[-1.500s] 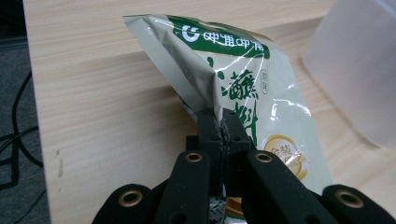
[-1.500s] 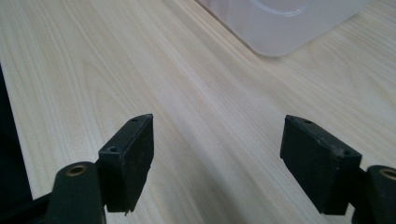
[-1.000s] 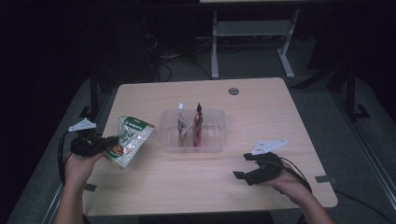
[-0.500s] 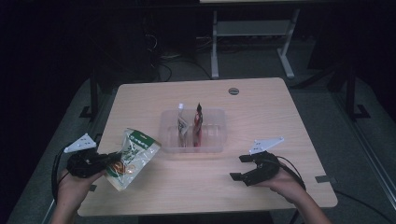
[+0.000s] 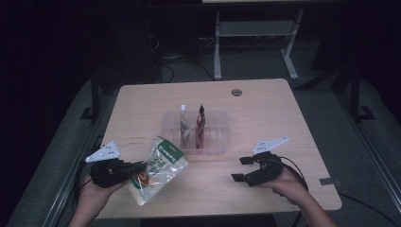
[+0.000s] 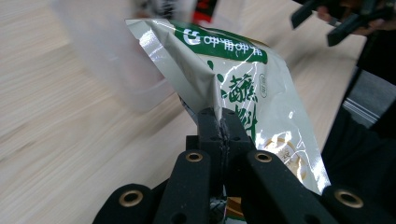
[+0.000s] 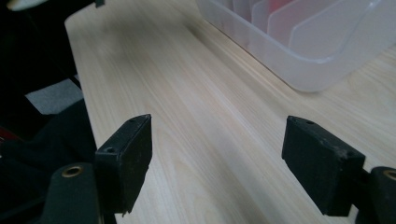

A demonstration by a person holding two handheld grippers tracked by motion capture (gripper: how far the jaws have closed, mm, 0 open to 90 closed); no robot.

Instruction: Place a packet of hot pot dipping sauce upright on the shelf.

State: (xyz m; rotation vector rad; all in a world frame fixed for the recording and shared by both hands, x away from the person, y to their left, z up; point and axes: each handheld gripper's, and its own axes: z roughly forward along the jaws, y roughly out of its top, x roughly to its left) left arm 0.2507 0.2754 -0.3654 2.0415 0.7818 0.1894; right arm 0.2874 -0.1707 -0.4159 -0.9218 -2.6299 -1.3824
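A white and green snack bag (image 5: 158,168) hangs tilted over the table's near left part, with my left gripper (image 5: 137,168) shut on its edge. In the left gripper view the two black jaws (image 6: 223,123) pinch the crinkled bag (image 6: 243,88) tight. A clear plastic bin (image 5: 218,142) stands mid-table and holds an upright red packet (image 5: 201,125) and a white packet (image 5: 184,125). My right gripper (image 5: 242,169) rests near the front right, open. Its jaws (image 7: 217,154) have just been closing a little, with bare wood between them and the bin's wall (image 7: 299,65) ahead.
The wooden table (image 5: 265,118) has a round cable hole (image 5: 236,92) near its far edge and a grey tape mark (image 5: 328,181) at the near right. A metal stand (image 5: 255,33) rises behind the table on the dark floor.
My left gripper has carried the snack bag toward the near edge and slightly right. The right hand has stayed where it was.
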